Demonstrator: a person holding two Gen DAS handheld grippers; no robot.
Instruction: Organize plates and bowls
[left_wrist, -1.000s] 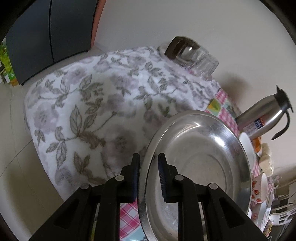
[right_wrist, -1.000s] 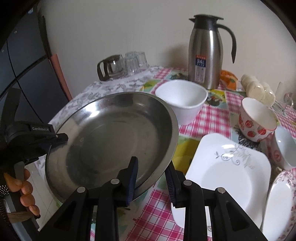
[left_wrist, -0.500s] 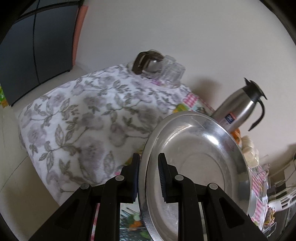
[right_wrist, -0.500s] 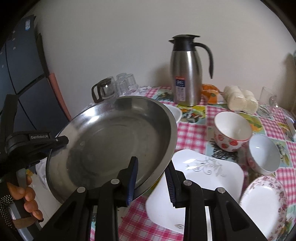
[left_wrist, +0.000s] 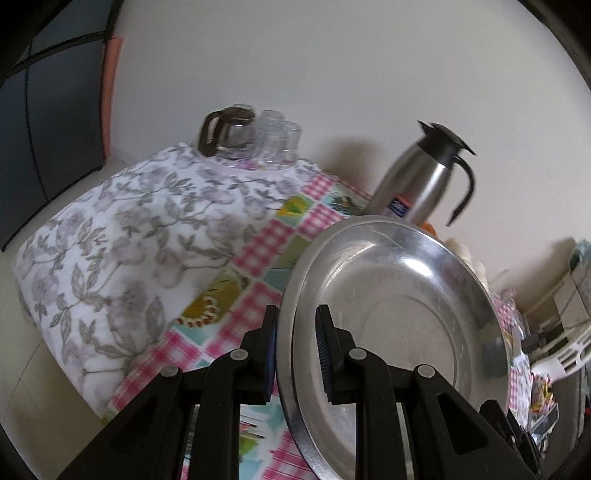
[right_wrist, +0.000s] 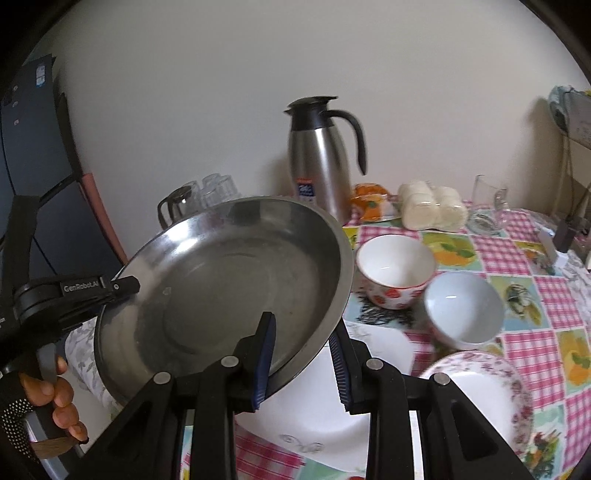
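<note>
A large round steel plate (left_wrist: 399, 306) (right_wrist: 229, 291) hangs tilted above the table, held from two sides. My left gripper (left_wrist: 295, 343) is shut on its near rim, and it shows in the right wrist view (right_wrist: 127, 286) clamping the plate's left edge. My right gripper (right_wrist: 301, 354) is shut on the plate's lower right rim. Under the plate lies a white square plate (right_wrist: 325, 417). To the right stand a strawberry-print bowl (right_wrist: 397, 269), a plain white bowl (right_wrist: 463, 308) and a floral plate (right_wrist: 484, 402).
A steel thermos jug (right_wrist: 319, 158) (left_wrist: 424, 181) stands at the back by the wall. A glass pot with tumblers (left_wrist: 247, 136) sits on the floral cloth (left_wrist: 122, 240). White rolls (right_wrist: 430, 208), an orange packet (right_wrist: 369, 201) and a glass jug (right_wrist: 487, 201) line the back. A person's hand (right_wrist: 55, 402) holds the left gripper.
Both grippers have carried the steel plate up and to the right across the table. The white square plate now lies beneath it and the far right bowls have come into view.
</note>
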